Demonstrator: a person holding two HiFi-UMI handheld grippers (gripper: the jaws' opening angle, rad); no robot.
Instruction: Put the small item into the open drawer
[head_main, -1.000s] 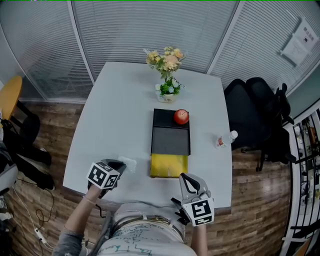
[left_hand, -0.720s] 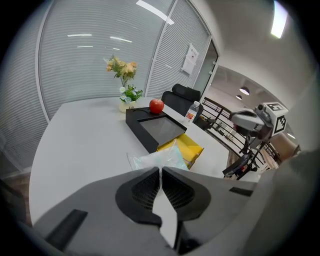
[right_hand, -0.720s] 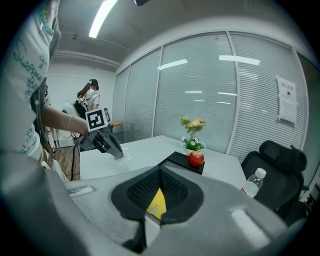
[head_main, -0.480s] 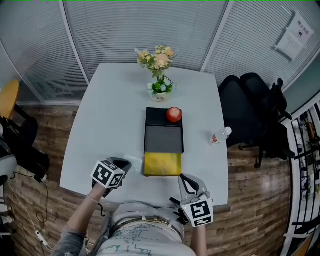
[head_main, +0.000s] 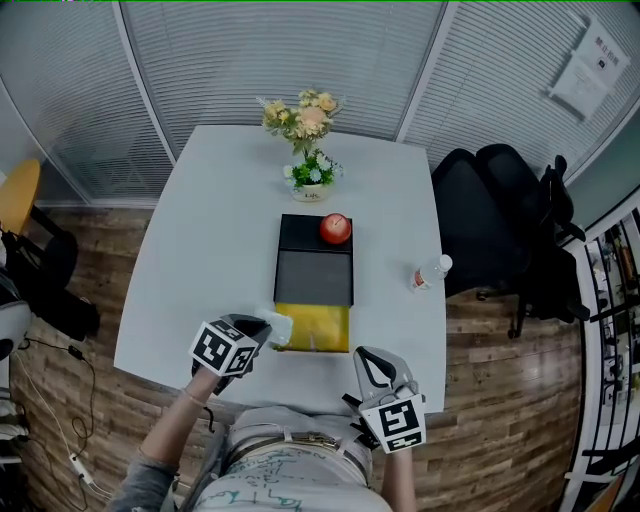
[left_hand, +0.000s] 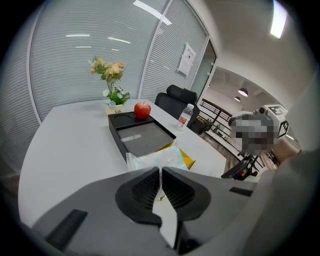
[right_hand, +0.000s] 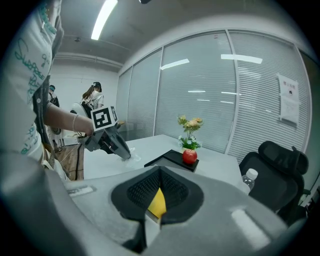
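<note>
At the far left, off the white surface (head_main: 200, 250), a yellow chair (head_main: 14, 195) stands on the wood floor. Near the front edge of the surface, the left tool (head_main: 258, 330) points toward the middle. Its jaws are pressed together on the rim of a small clear plastic packet (head_main: 278, 328). In the left gripper view the crinkled film of the packet (left_hand: 157, 157) fans out just beyond the closed tips of the left tool (left_hand: 160, 170).

From the head view the packet sits at the left front corner of the open yellow drawer (head_main: 320, 330), overlapping its left edge. I cannot tell whether it hangs above the drawer or touches its rim. The drawer is pulled out toward the person from a low black cabinet (head_main: 314, 275). A red apple (head_main: 335, 228) rests on the cabinet's far end. Beyond that stands a vase of flowers (head_main: 305, 140).

To the right of the drawer and nearer the person, the right tool (head_main: 372, 362) is held at the front edge of the surface. In the right gripper view the tips of the right tool (right_hand: 159, 170) meet with nothing clamped. A patch of yellow shows through the gap behind them, probably the drawer. Further right a clear bottle (head_main: 430, 272) lies near the surface's right edge. Black office chairs (head_main: 500, 215) stand beside the surface.
</note>
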